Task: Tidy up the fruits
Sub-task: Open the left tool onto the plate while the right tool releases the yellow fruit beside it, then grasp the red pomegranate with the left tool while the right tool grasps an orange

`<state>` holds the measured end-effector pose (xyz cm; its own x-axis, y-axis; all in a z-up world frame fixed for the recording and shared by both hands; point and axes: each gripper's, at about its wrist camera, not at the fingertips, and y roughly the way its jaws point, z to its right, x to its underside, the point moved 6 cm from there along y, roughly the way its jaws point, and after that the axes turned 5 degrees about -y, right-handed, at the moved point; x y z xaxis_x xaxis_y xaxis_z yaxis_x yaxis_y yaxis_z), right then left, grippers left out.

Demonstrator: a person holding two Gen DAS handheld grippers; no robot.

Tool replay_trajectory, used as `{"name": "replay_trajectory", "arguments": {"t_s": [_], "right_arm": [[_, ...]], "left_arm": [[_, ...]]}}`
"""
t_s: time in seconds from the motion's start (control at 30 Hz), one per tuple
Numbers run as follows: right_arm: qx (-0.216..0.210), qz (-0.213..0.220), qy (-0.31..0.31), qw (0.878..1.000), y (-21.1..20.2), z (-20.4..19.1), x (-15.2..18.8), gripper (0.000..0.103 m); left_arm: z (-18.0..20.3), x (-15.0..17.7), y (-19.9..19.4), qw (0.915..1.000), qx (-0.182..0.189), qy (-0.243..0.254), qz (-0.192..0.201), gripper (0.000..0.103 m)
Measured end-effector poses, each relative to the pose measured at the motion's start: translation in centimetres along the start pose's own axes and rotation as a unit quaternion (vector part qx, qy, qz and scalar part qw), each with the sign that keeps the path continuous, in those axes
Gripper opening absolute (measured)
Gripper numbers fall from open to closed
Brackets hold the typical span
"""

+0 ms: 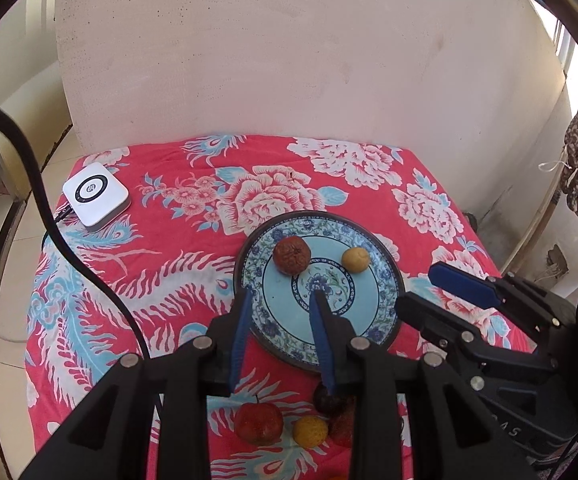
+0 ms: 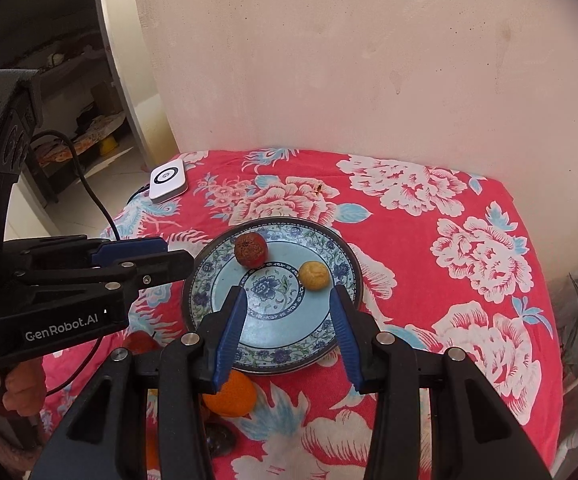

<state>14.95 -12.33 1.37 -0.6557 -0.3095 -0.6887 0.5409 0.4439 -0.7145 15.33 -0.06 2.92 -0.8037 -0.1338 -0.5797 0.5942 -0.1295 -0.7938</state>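
Floral cloth (image 2: 469, 248) holds a plate (image 2: 209, 268) bearing two fruits, both grippers (image 1: 281, 304) (image 2: 289, 300) open and empty; next likely grabbing the orange (image 2: 235, 398) at 6 o'clock.

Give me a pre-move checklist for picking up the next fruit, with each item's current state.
1. Left hand-held gripper open and empty: ok.
2. Right hand-held gripper open and empty: ok.
3. Plate has free room beside the wrinkled brown fruit and the yellow fruit: ok.
4. Loose fruit remains on the cloth: red fruit, orange fruit: ok.
5. Dark fruit unobstructed: not ok, partly hidden behind a finger.
6. Black cable away from the fruit: ok.
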Motion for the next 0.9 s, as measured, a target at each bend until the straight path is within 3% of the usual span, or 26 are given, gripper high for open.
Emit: {"name": "replay_trajectory", "arguments": {"t_s": [0.37,0.9], "right_arm": [[-0.007,-0.002,-0.003,1.0,-2.2,-1.8,2.0,0.044],[-0.01,-0.025,-0.003,1.0,-2.5,-2.7,4.9,0.044]], "left_arm": [[-1.3,3.2,-2.7,0.9998,-0.003,-0.018,-0.004,0.031],[-1.6,6.8,-2.0,0.999,0.01,-0.028,-0.032,0.031]]}}
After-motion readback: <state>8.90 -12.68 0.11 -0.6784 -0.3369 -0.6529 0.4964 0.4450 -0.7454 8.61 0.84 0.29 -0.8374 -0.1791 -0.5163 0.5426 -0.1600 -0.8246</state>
